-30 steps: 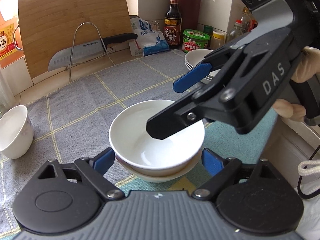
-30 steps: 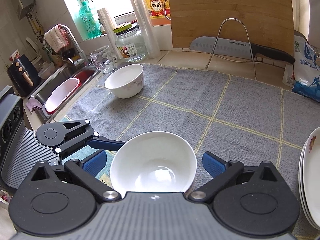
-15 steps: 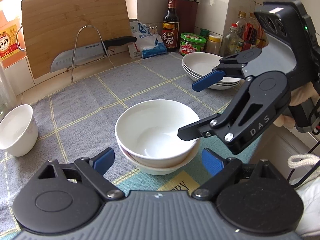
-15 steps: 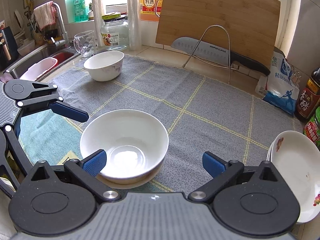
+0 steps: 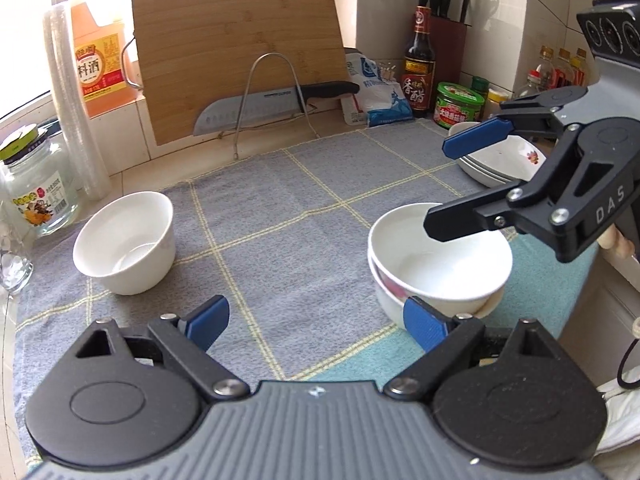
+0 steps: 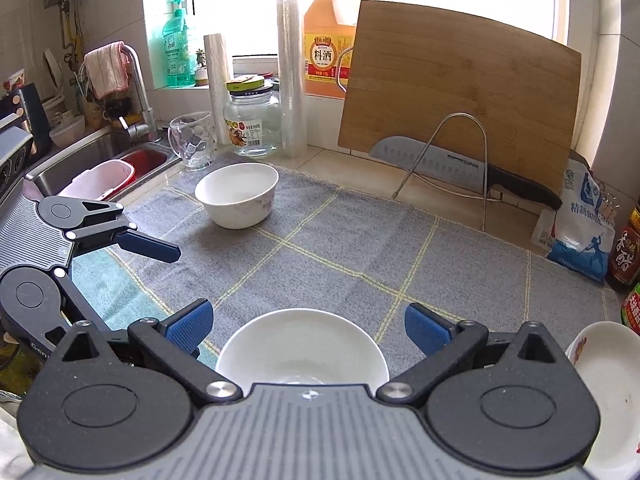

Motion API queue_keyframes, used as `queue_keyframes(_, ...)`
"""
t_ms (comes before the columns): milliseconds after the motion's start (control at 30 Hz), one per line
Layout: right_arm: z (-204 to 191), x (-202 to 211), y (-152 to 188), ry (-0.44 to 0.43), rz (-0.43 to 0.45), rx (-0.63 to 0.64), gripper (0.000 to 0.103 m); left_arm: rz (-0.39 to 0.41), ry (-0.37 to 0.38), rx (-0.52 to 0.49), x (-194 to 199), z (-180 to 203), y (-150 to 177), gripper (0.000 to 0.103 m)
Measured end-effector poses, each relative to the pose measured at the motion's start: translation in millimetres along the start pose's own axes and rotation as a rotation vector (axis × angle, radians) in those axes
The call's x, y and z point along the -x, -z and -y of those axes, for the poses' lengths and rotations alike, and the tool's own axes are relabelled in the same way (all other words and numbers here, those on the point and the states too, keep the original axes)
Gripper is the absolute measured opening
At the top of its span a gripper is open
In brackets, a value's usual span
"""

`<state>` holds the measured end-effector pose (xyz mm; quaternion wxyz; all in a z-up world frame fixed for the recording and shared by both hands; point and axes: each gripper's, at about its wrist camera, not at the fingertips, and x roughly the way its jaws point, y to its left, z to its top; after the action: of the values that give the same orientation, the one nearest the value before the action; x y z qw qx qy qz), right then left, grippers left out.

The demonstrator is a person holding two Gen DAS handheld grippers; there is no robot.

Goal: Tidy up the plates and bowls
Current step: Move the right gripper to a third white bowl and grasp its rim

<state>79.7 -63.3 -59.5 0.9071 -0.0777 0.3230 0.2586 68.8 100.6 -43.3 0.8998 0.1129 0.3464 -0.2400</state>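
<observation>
Two white bowls (image 5: 436, 264) sit nested at the near right of the grey cloth (image 5: 304, 216). A single white bowl (image 5: 128, 240) stands apart at the left, also seen as the far bowl (image 6: 236, 194). My left gripper (image 5: 316, 324) is open over bare cloth, its right pad beside the nested stack. My right gripper (image 5: 460, 184) hangs open above the stack's far rim, gripping nothing. In the right wrist view the right gripper (image 6: 308, 326) is open, with the nested bowls (image 6: 302, 348) low between its fingers and untouched. A stack of plates (image 5: 500, 156) lies at the far right.
A bamboo cutting board (image 5: 240, 56) leans on the back wall behind a wire rack holding a knife (image 5: 272, 106). Bottles, a green-lidded jar (image 5: 458, 104) and a salt bag stand back right. A glass jar (image 6: 252, 124), a glass mug and the sink (image 6: 100, 168) are at the left.
The left wrist view has swung left, so the nested bowls went from between my left fingers to its right side. My right gripper has drawn back from inside the top bowl.
</observation>
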Motion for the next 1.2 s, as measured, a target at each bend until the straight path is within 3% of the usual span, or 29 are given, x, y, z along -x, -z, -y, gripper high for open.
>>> queue_keyframes(200, 0, -18, -32, -0.072, 0.013, -0.078, 0.103, 0.023, -0.041, 0.065, 5, -33, 7, 0.095)
queue_keyframes(533, -42, -67, -80, 0.025, -0.019, 0.159, 0.103, 0.073, -0.159, 0.135, -4, -79, 11, 0.097)
queue_keyframes(733, -49, -104, -112, -0.036, -0.062, 0.212, 0.103, 0.081, -0.223, 0.136, -24, -97, 6, 0.097)
queue_keyframes(967, -40, -145, -134, -0.178, -0.131, 0.129, 0.103, 0.073, -0.243, 0.163, -46, -113, 6, 0.097)
queue_keyframes(1200, -37, -181, -142, -0.213, -0.187, 0.100, 0.103, 0.066, -0.255, 0.162, -61, -118, 4, 0.097)
